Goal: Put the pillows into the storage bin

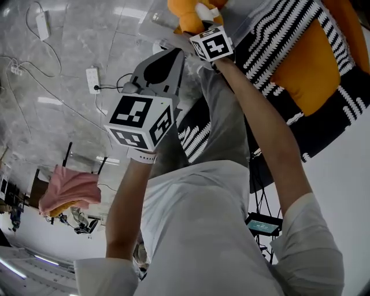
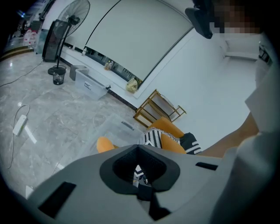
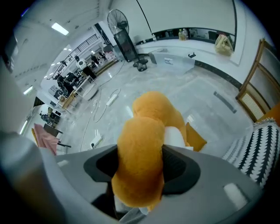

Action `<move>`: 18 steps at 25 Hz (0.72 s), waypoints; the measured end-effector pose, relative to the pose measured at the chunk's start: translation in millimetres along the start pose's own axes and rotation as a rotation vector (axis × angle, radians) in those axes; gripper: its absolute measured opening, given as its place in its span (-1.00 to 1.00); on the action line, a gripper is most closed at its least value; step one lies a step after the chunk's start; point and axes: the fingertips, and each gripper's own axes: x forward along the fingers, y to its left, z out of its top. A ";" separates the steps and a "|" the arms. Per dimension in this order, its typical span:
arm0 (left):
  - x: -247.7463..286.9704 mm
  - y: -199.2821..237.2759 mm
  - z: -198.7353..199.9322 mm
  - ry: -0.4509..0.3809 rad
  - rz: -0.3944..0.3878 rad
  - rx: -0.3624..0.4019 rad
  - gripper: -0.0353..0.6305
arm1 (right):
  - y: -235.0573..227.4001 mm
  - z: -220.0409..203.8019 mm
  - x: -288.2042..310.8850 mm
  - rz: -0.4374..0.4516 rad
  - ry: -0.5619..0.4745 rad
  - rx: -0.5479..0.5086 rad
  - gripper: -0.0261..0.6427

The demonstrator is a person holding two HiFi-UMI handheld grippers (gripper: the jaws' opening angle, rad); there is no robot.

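My right gripper [image 1: 203, 14] [image 3: 146, 148] holds a fluffy orange pillow [image 3: 144, 157] that fills the space between its jaws and touches both sides. The pillow hangs over a clear plastic storage bin [image 3: 210, 109] [image 2: 120, 127] on the marble floor. My left gripper [image 1: 172, 53] [image 2: 139, 175] is beside it, lower left in the head view, jaws together with nothing held. A sliver of black-and-white pattern shows through its gap. Black-and-white patterned pillows with orange ones [image 1: 312, 63] [image 2: 170, 140] lie on a seat to the right of the bin.
Power strips [image 1: 92, 78] and cables trail over the floor at left. A pink cloth [image 1: 69, 193] hangs on a rack. A floor fan [image 2: 65, 26], a clear box [image 2: 89, 85] and a wooden rack [image 2: 159, 107] stand along the wall.
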 end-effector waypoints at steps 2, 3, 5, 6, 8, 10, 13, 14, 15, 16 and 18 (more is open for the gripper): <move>-7.3 6.6 2.3 -0.011 0.005 -0.002 -0.87 | 1.0 -10.0 2.8 0.009 0.032 0.020 -0.05; -10.7 9.4 3.5 -0.017 0.007 -0.003 -0.87 | 1.1 -14.3 1.9 0.011 0.035 0.030 -0.04; -16.2 14.5 5.5 -0.030 0.016 -0.008 -0.87 | 0.7 -21.1 -2.5 0.005 0.029 0.030 -0.01; -18.4 16.7 5.7 -0.036 0.020 -0.012 -0.87 | 0.6 -24.5 -5.1 0.000 0.028 0.025 0.03; -21.3 19.5 4.1 -0.042 0.024 -0.017 -0.87 | 1.4 -33.0 -9.7 -0.006 0.034 0.020 0.04; -21.3 19.0 2.0 -0.042 0.022 -0.015 -0.87 | 1.1 -41.7 -14.1 -0.008 0.043 0.020 0.04; -18.2 13.3 2.8 -0.037 0.013 -0.004 -0.87 | 1.0 -44.8 -21.7 0.004 0.022 0.011 0.04; -17.3 10.0 3.4 -0.035 0.009 0.001 -0.87 | 1.5 -44.1 -26.2 0.008 0.009 0.008 0.04; -16.5 6.3 3.5 -0.032 0.004 0.005 -0.87 | 2.3 -43.4 -31.4 0.013 -0.006 0.006 0.04; -15.5 2.2 3.4 -0.029 0.000 0.010 -0.87 | 2.9 -42.7 -37.1 0.016 -0.022 0.005 0.04; -11.7 -6.3 3.0 -0.021 -0.009 0.020 -0.87 | 1.3 -41.2 -48.6 0.021 -0.056 0.010 0.04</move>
